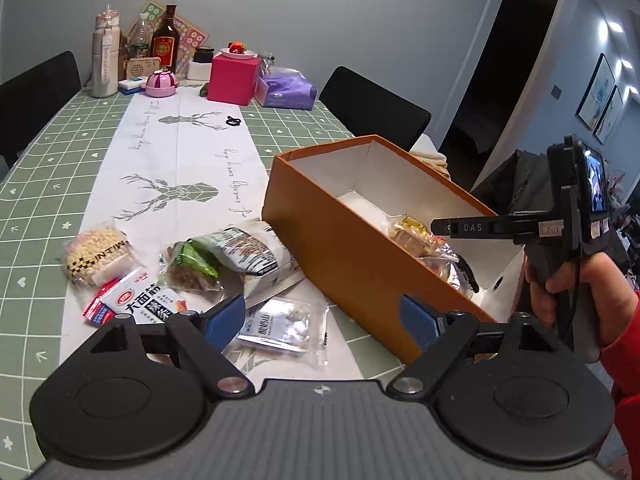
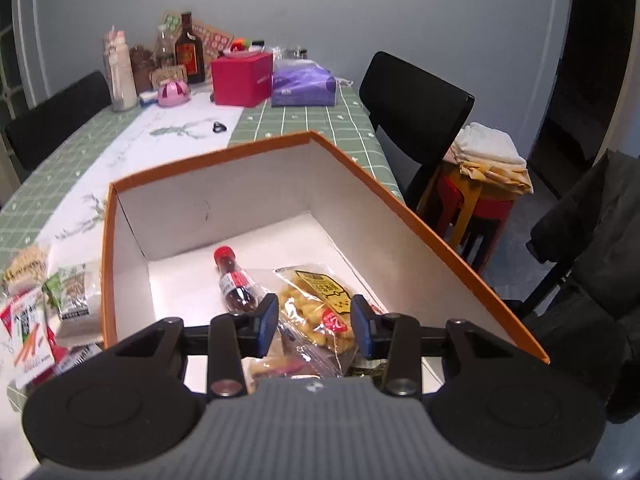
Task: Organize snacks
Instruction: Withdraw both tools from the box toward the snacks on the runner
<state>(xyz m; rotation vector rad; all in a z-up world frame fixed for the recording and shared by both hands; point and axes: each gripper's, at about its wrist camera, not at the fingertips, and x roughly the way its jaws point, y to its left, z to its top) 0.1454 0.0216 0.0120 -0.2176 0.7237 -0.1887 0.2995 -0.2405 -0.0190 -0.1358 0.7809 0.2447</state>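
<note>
An orange box (image 1: 320,248) with a white inside stands on the table; it also shows in the right wrist view (image 2: 208,162). In it lie a yellow snack bag (image 2: 316,300), a small red-capped bottle (image 2: 234,280) and other packets. My right gripper (image 2: 314,322) is open above the yellow bag, inside the box; it shows in the left wrist view (image 1: 440,226) over the box. My left gripper (image 1: 324,318) is open and empty above a clear packet (image 1: 280,326). Left of the box lie a noodle pack (image 1: 98,254), a green and white packet (image 1: 224,258) and a red and white packet (image 1: 136,300).
At the table's far end stand bottles (image 1: 106,56), a dark sauce bottle (image 1: 166,42), a pink box (image 1: 234,78) and a purple tissue pack (image 1: 286,90). Black chairs (image 1: 372,106) stand around the table. A stool with folded cloths (image 2: 486,168) is at the right.
</note>
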